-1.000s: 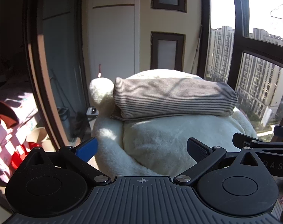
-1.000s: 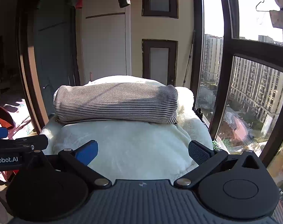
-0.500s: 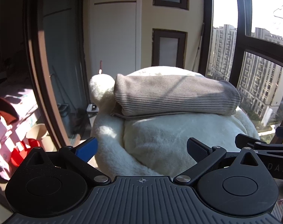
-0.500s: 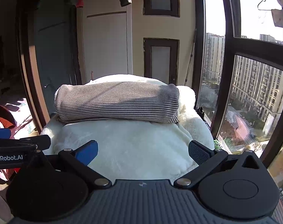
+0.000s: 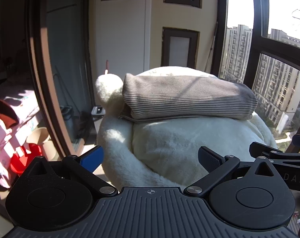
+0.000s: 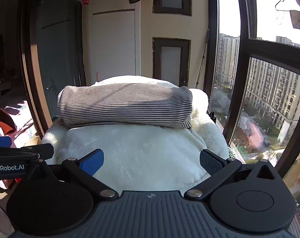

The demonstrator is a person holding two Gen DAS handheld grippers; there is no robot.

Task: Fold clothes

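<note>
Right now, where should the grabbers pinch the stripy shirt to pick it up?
Probably at its two short ends, one gripper each. The striped garment lies as a long folded bundle across the white fluffy cover. The left gripper could come in from its left end, the right gripper from its right, both open.

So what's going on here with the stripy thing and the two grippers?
A person holds two grippers over a laundry-folding job. The striped garment lies folded into a neat bundle on a white fleece blanket. The left gripper and right gripper are both open and empty, short of the bundle and touching nothing.
</note>
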